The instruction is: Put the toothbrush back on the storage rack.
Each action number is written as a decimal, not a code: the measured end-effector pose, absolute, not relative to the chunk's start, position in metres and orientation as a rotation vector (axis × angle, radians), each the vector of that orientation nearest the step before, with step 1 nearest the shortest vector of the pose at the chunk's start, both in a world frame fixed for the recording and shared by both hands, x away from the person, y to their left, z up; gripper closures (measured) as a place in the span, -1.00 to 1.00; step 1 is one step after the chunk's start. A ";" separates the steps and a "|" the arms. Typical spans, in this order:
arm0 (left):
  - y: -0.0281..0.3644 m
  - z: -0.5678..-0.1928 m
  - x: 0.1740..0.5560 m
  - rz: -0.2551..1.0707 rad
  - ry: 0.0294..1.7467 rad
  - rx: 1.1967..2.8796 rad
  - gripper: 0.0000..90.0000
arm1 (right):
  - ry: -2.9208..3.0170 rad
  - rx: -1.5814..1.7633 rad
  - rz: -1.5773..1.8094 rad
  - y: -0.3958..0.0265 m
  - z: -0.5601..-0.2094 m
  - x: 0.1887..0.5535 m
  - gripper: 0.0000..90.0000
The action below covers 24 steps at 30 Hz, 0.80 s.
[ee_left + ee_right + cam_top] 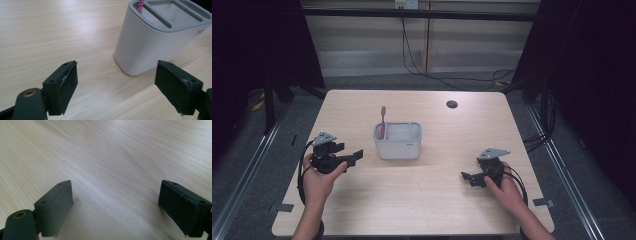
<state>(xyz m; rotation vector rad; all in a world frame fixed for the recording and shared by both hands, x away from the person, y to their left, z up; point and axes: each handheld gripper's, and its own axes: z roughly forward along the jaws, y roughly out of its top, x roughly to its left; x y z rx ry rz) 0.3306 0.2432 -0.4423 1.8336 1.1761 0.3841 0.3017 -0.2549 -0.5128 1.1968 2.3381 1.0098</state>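
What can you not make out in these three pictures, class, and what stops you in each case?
- Toothbrush: its lower end, hidden inside the white holder in the high view; in the left gripper view the top edge cuts it off.
- Holder's small mark: too small and blurred to read in the left gripper view.
- Holder's other compartments: their bottoms are hidden by the walls in the high view.
- Dark round spot on the table: too small to identify.

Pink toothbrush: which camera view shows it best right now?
The high view: the pink toothbrush stands upright in the leftmost slot of the white holder, its whole upper length visible. The left gripper view catches just a short pink stretch at the holder's rim. The right gripper view looks across bare table.
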 end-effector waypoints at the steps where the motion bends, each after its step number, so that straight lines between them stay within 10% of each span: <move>1: 0.245 -0.443 0.330 0.381 1.170 1.846 -0.59 | 2.338 1.197 1.010 -0.255 -0.513 0.302 -0.74; 24: 0.256 -0.456 0.323 0.385 1.150 1.879 -0.60 | 2.338 1.197 1.010 -0.255 -0.513 0.302 -0.74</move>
